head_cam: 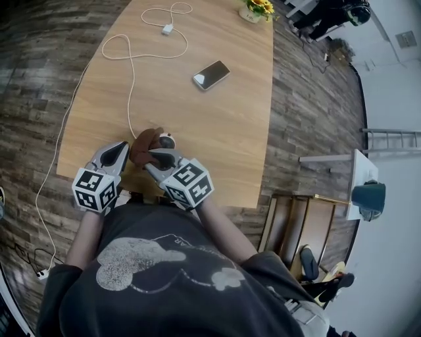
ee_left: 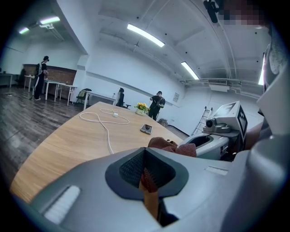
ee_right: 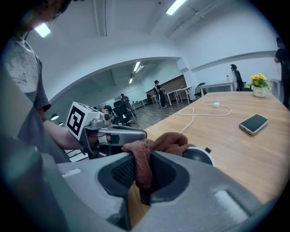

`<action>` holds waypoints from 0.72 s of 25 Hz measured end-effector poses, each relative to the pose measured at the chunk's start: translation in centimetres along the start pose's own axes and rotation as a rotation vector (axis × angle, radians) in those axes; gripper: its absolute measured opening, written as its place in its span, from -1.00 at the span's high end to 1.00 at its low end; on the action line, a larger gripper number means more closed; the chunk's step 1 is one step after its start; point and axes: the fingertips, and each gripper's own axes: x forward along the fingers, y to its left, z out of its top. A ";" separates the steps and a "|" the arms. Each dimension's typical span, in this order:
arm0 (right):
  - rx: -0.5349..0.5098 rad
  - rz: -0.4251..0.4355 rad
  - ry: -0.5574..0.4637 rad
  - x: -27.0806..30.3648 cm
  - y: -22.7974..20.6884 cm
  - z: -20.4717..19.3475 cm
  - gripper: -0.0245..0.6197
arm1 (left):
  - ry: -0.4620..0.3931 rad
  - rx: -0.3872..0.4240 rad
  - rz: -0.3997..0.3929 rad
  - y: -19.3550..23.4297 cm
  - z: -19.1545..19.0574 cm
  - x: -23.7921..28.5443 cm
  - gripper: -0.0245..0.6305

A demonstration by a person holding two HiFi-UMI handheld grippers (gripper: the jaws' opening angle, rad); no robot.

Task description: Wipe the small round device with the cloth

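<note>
A brown cloth (head_cam: 145, 146) lies bunched at the wooden table's near edge, and both grippers hold it. My left gripper (head_cam: 125, 150) is shut on the cloth's left end (ee_left: 147, 180). My right gripper (head_cam: 155, 156) is shut on the right end (ee_right: 141, 164). The small round device (head_cam: 167, 139), dark with a pale rim, sits on the table just beyond the cloth. In the right gripper view the cloth's far fold drapes partly over the device (ee_right: 199, 155). The two grippers face each other, almost touching.
A phone (head_cam: 211, 74) lies mid-table. A white cable (head_cam: 131, 72) with a charger (head_cam: 167, 29) runs from the far end down past the left gripper. A flower pot (head_cam: 255, 9) stands at the far edge. A teal cup (head_cam: 368, 195) sits on a white side table at the right.
</note>
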 end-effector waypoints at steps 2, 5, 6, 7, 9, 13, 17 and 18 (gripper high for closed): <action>0.009 0.003 0.015 0.2 0.2 -1.0 0.76 | 0.005 0.001 0.003 -0.2 -0.2 -0.2 0.87; 0.025 -0.003 0.053 0.5 0.3 -3.0 0.76 | 0.013 0.007 0.002 -0.6 -0.5 -0.4 0.87; 0.036 -0.008 0.064 0.5 0.2 -3.7 0.76 | 0.015 0.008 0.002 -0.7 -0.6 -0.4 0.87; 0.048 -0.015 0.072 0.4 0.1 -4.4 0.76 | 0.018 0.009 0.002 -0.8 -0.6 -0.5 0.87; 0.073 -0.029 0.079 0.1 -0.4 -5.4 0.76 | 0.025 0.009 0.004 -1.0 -0.9 -0.6 0.87; 0.117 -0.062 0.075 -1.3 -1.5 -6.7 0.76 | 0.040 0.013 0.005 -1.5 -1.4 -0.6 0.87; 0.152 -0.104 0.050 -3.5 -2.9 -7.6 0.76 | 0.042 0.026 -0.003 -2.6 -1.5 -0.3 0.87; 0.157 -0.113 0.042 -4.1 -3.2 -7.7 0.76 | 0.042 0.031 -0.005 -2.9 -1.5 -0.2 0.87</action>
